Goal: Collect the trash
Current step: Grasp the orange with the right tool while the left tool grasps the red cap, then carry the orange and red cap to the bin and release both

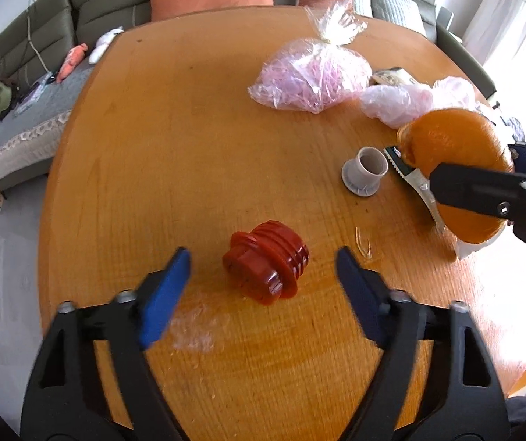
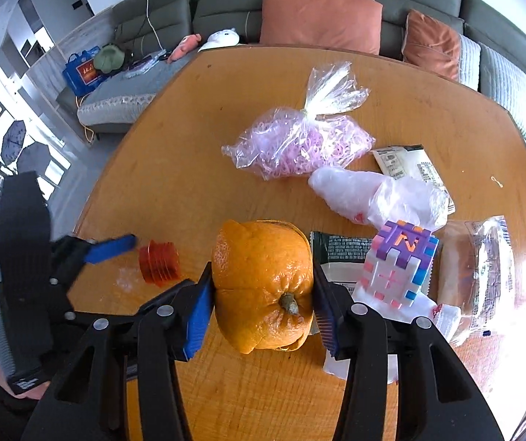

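Note:
My left gripper is open, its blue pads on either side of a red ribbed plastic cap that lies on the round wooden table; the pads stand apart from it. The cap also shows in the right wrist view. My right gripper is shut on an orange peel shell and holds it above the table; it shows at the right in the left wrist view.
A clear bag of pink loops, crumpled white plastic, food wrappers, a bagged bun and a pastel block cube lie on the table. A small white cup stands near the peel. A sofa stands behind.

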Demonstrator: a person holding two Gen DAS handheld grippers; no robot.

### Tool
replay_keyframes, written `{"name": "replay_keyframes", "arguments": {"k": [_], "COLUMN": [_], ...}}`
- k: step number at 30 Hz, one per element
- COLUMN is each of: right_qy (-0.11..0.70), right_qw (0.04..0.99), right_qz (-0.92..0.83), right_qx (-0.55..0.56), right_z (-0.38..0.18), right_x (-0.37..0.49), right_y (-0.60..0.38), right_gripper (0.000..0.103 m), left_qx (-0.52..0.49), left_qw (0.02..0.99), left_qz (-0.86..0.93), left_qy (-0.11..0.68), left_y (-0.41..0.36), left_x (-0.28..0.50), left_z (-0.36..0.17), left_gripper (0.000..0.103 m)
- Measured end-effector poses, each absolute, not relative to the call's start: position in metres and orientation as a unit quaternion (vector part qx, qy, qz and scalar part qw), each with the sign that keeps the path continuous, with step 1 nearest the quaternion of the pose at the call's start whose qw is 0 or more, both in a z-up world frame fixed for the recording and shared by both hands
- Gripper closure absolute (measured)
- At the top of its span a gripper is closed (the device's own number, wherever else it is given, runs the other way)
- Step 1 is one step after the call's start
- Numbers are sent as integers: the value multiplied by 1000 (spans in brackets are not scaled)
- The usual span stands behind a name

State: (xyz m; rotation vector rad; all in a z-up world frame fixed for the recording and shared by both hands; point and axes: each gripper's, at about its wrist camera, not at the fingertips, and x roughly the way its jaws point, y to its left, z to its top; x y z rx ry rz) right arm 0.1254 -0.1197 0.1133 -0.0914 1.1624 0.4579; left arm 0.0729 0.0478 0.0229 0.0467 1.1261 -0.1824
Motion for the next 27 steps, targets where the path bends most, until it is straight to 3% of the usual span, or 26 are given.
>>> {"name": "replay_keyframes", "arguments": {"k": [1, 15, 27], "right_qy": [544, 539, 529], "right_qw": [811, 806, 781], "right_qz": [213, 240, 316], "right_qx": [-42, -54, -97], "right_z": [114, 124, 131], "right_x": [125, 118, 89], "right_y": [-120, -76, 27], "right_gripper": [52, 52, 52], "left_qx": [21, -32, -77], "left_qw": [839, 852, 858], "left_qz": [-89, -67, 3], "left_qy": [536, 518, 507], "left_y": [48, 95, 176], "left_x": [73, 46, 1], "left_z": [21, 31, 36], "left_gripper": [57, 57, 57]}}
